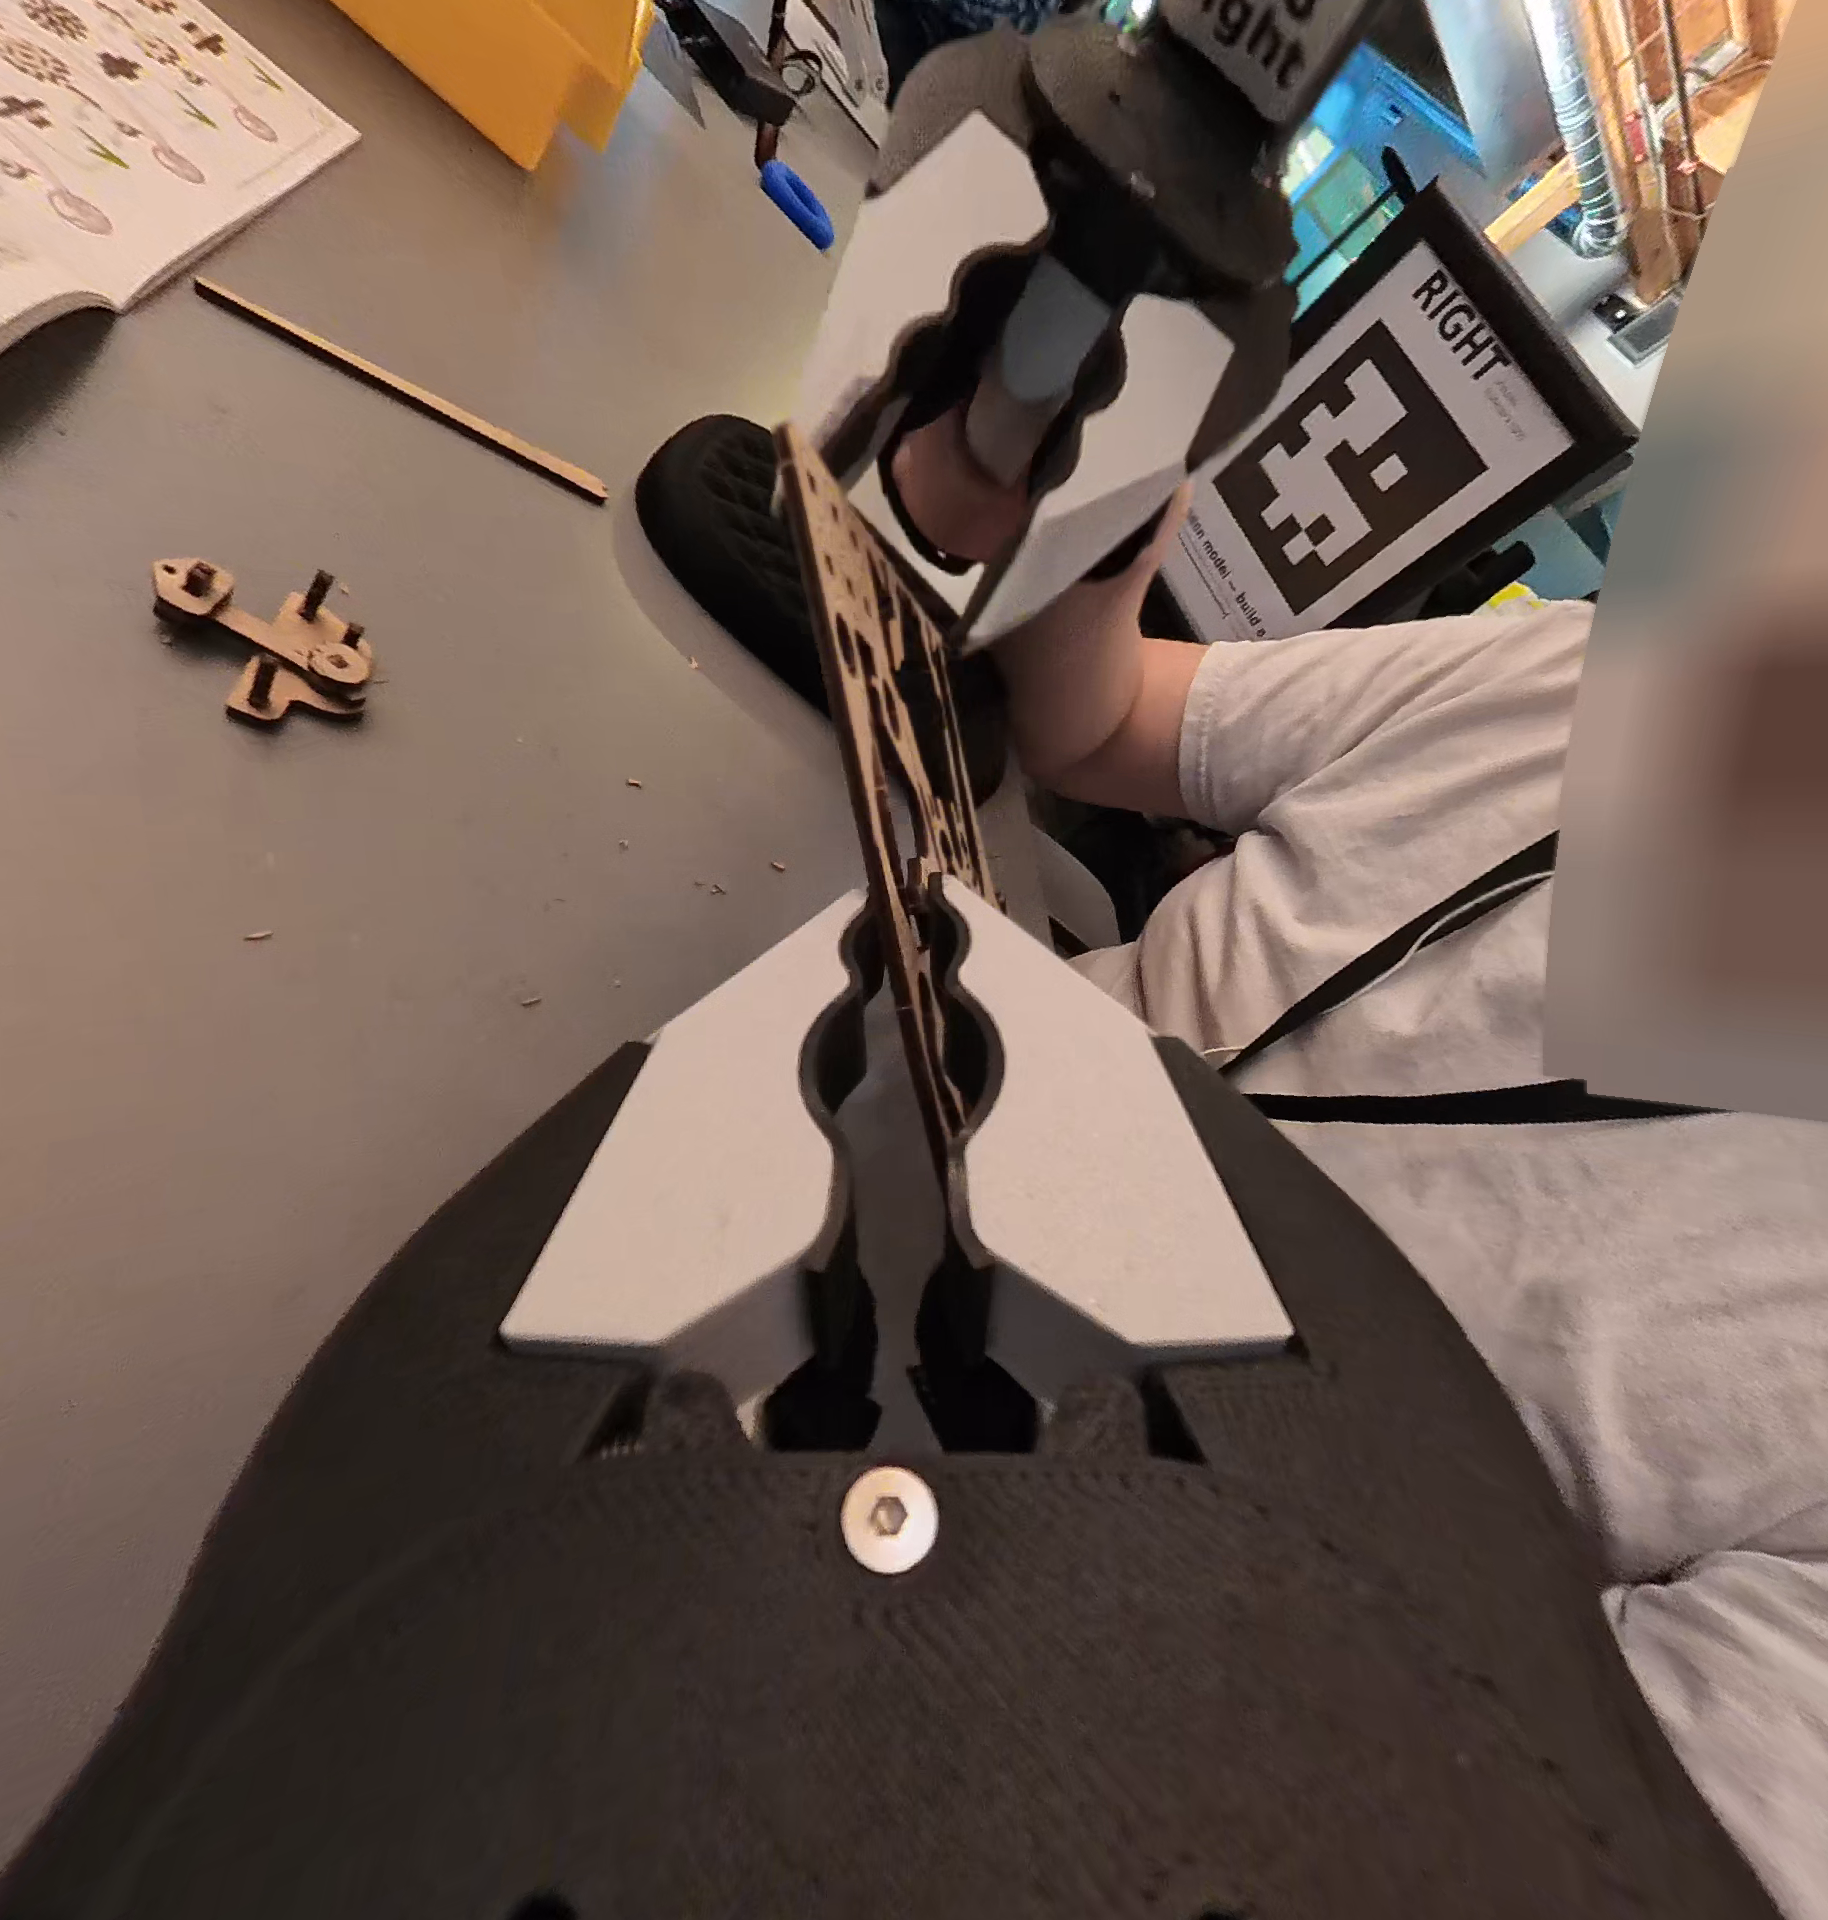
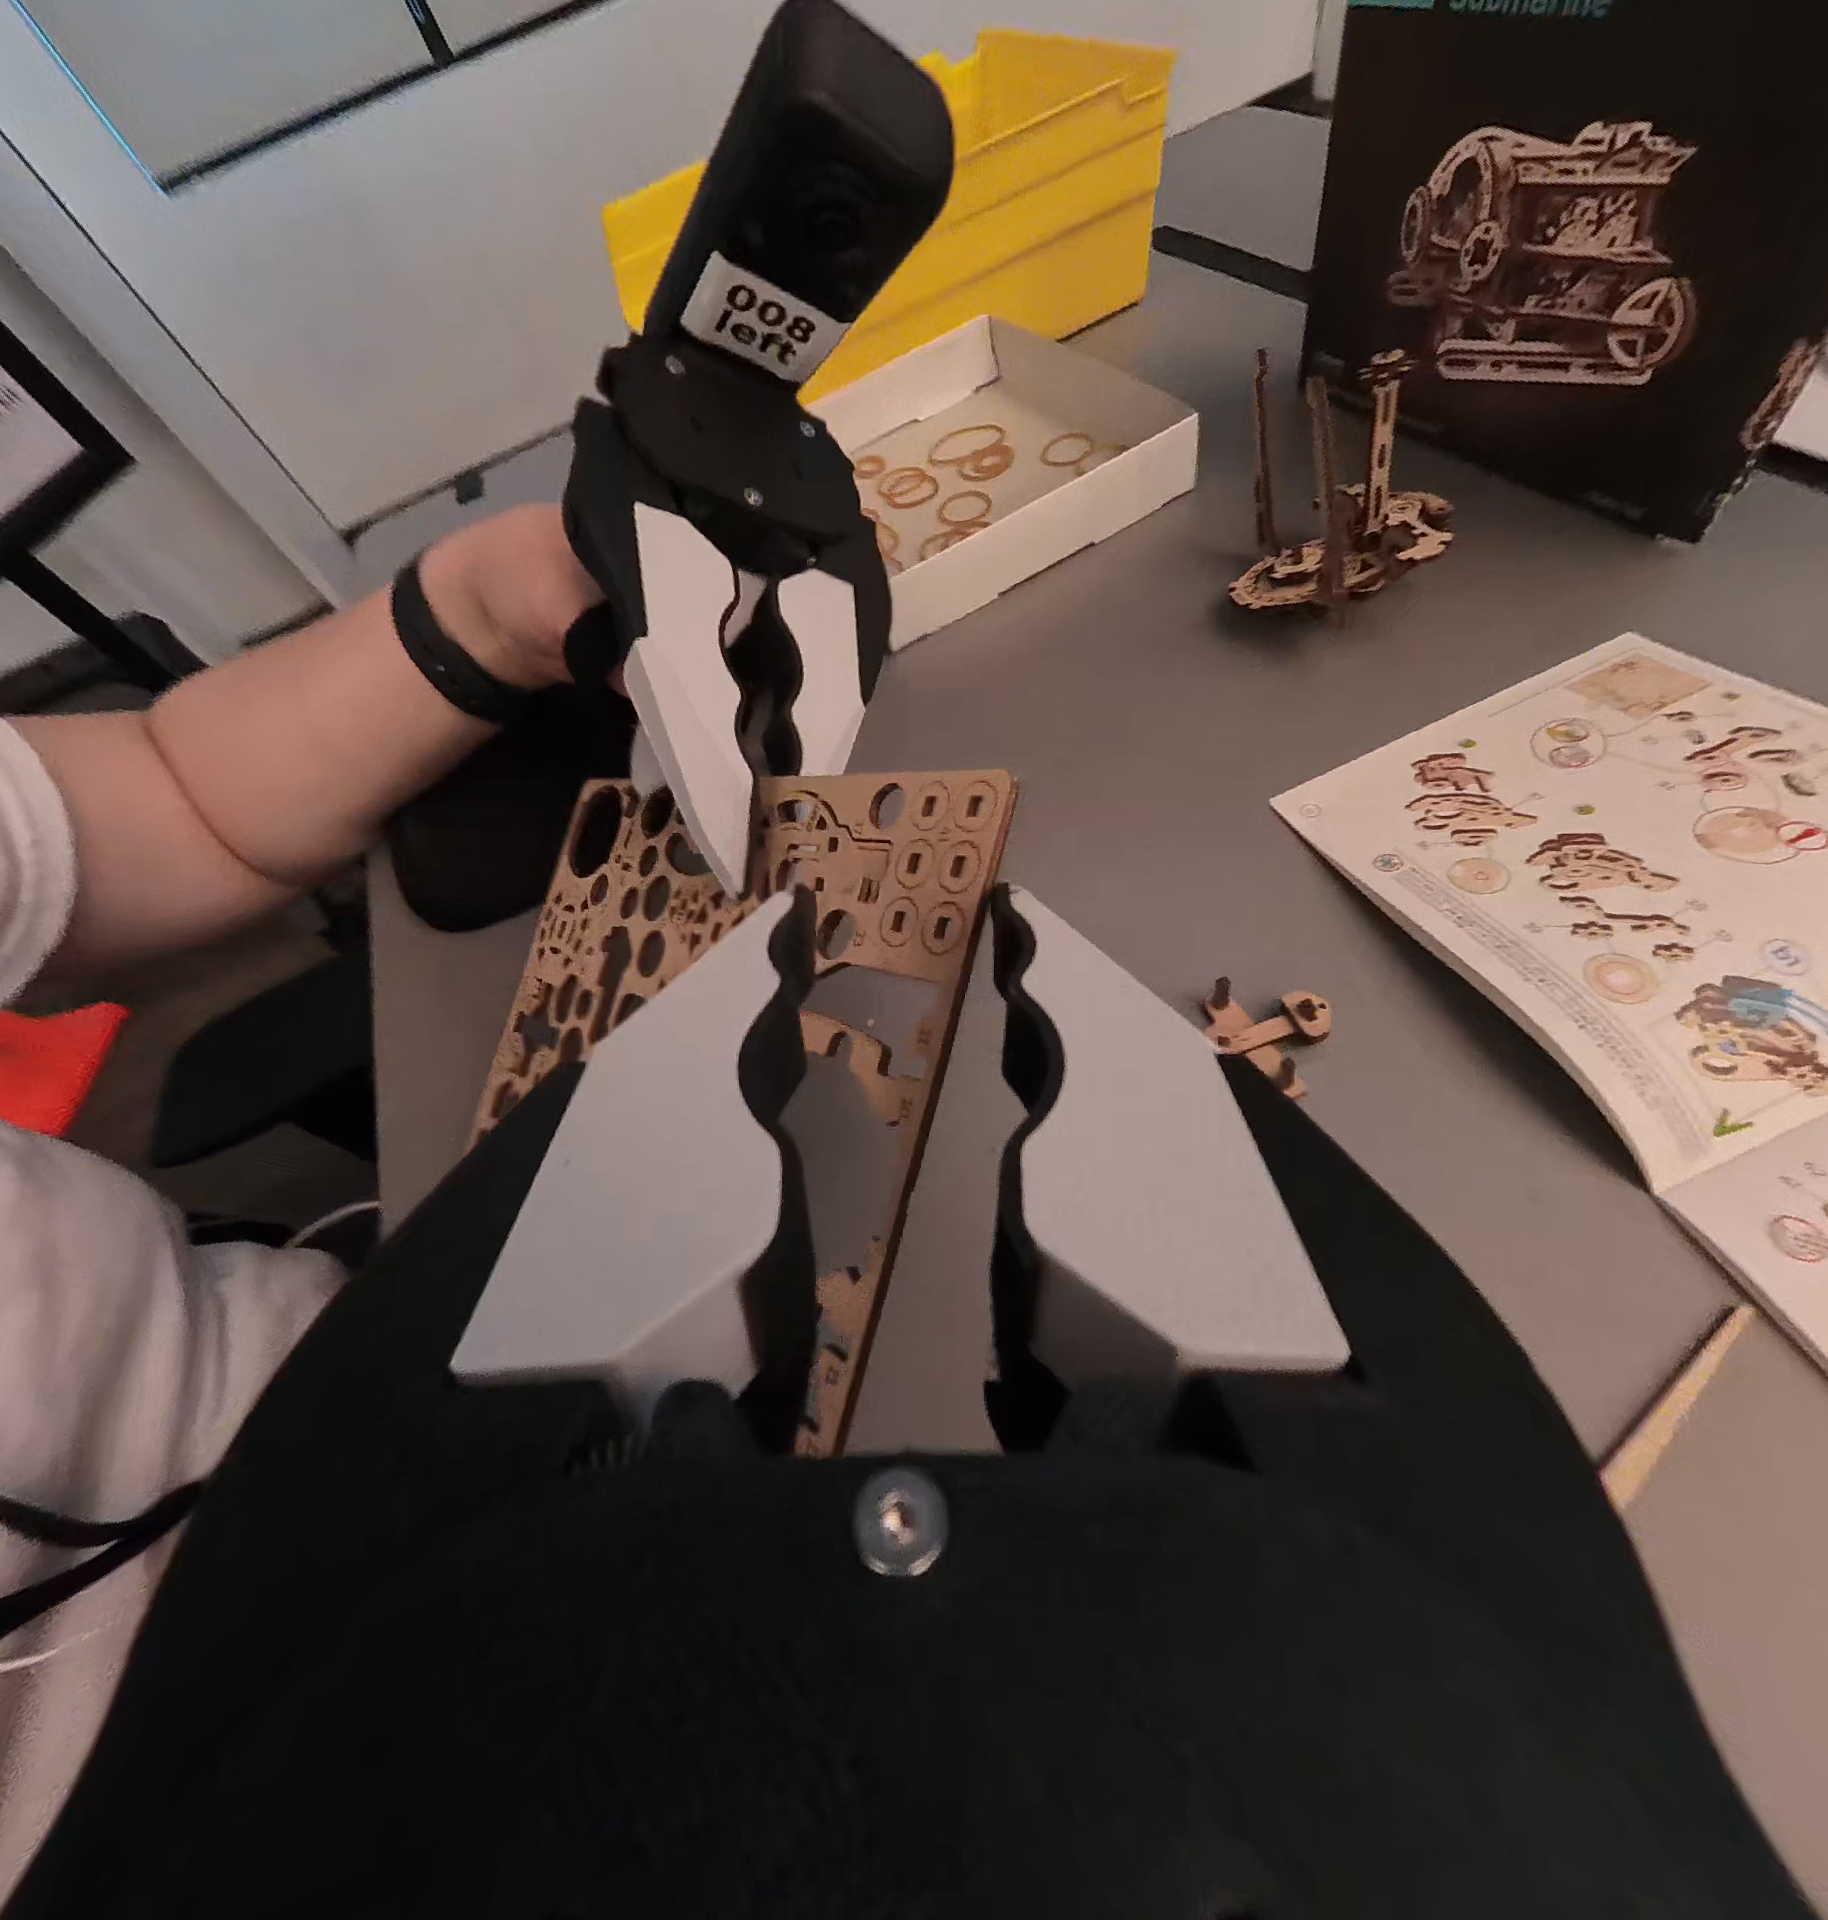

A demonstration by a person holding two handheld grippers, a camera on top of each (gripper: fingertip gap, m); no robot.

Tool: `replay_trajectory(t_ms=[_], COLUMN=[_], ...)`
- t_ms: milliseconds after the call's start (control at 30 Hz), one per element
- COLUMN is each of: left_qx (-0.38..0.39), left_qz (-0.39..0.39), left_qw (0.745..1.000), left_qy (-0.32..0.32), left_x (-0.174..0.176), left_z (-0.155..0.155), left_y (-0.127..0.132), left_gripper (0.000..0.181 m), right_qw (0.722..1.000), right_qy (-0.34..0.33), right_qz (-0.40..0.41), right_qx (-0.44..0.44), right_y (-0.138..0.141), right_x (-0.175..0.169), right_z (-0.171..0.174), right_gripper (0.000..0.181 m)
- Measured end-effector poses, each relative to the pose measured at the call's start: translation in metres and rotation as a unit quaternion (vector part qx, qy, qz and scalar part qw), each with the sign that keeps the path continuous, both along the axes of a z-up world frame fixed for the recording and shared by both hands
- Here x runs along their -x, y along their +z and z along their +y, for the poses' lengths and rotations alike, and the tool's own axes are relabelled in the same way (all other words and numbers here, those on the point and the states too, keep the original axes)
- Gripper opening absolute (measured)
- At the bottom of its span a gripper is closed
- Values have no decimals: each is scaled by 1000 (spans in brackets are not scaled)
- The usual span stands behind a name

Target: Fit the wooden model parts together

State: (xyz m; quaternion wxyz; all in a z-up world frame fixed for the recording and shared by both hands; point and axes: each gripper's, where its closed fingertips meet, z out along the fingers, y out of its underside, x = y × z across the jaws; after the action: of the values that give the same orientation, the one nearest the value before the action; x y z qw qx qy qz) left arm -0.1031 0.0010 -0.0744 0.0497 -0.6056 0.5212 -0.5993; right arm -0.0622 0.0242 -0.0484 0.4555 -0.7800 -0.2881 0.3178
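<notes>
grey worktable point(image 2: 1149, 790) carries an open instruction booklet point(image 2: 1575, 894), a white tray of rings point(image 2: 1035, 457), a part-built model point(image 2: 1336, 540) and a small wooden sub-assembly point(image 1: 266, 639). left gripper point(image 1: 905, 914) is clamped on the edge of the laser-cut wooden sheet point(image 2: 889, 862), holding it above the table. right gripper point(image 2: 894, 914) stands with jaws apart over the sheet, gripping nothing. judged step: freeing a part from the sheet. next move calls for closing on one piece while the sheet is held steady.
</notes>
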Motion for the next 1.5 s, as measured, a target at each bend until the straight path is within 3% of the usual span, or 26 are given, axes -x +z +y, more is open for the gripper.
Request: replay_trajectory(t_ms=[33,167,233,367,433,667,800,867,933,1067,1133,1300,1433,1500], left_qx=[-1,2,-4,4,0,-126,-259,-289,-272,-150,-148,-129,-130,-112], left_qz=[1,-10,-11,-35,-35,22,60,62,47,-4,15,65,108,126], left_qw=[1000,1000,1000,999,999,990,961,952,957,986,986,990,986,986], left_qy=[-1,-11,-15,7,9,52,74,83,88,74,69,-10,4,12], left_x=[1,1,0,-6,-6,-8,-8,-8,-8,-5,0,28,39,42], left_z=[0,-5,-7,-5,-5,7,17,19,18,10,15,-1,11,16], left_y=[-1,3,3,12,13,-8,-22,-21,-14,8,1,-8,-22,-28], left_gripper=[5,5,5,10,3,2,2,3,3,2,2,2,2,2], right_qw=[1000,995,990,981,978,982,980,976,970,967,975,983,989,979], right_qy=[7,38,70,95,106,94,83,89,113,132,121,111,132,96], right_qz=[16,59,82,123,135,111,122,143,172,199,177,145,-50,-171], right_qx=[13,76,95,112,116,117,136,140,130,86,58,33,30,49], right_y=[0,-9,-9,-3,-1,-11,-17,-13,-4,16,17,14,-34,-68], right_x=[0,3,10,13,16,16,18,18,19,15,8,0,-3,-15], right_z=[0,-2,-8,-12,-14,-10,-7,-7,-10,-11,-7,-3,-12,-10], right_gripper=[32,32,15,8,7,5,2,4,12,16,12,14,17,18])
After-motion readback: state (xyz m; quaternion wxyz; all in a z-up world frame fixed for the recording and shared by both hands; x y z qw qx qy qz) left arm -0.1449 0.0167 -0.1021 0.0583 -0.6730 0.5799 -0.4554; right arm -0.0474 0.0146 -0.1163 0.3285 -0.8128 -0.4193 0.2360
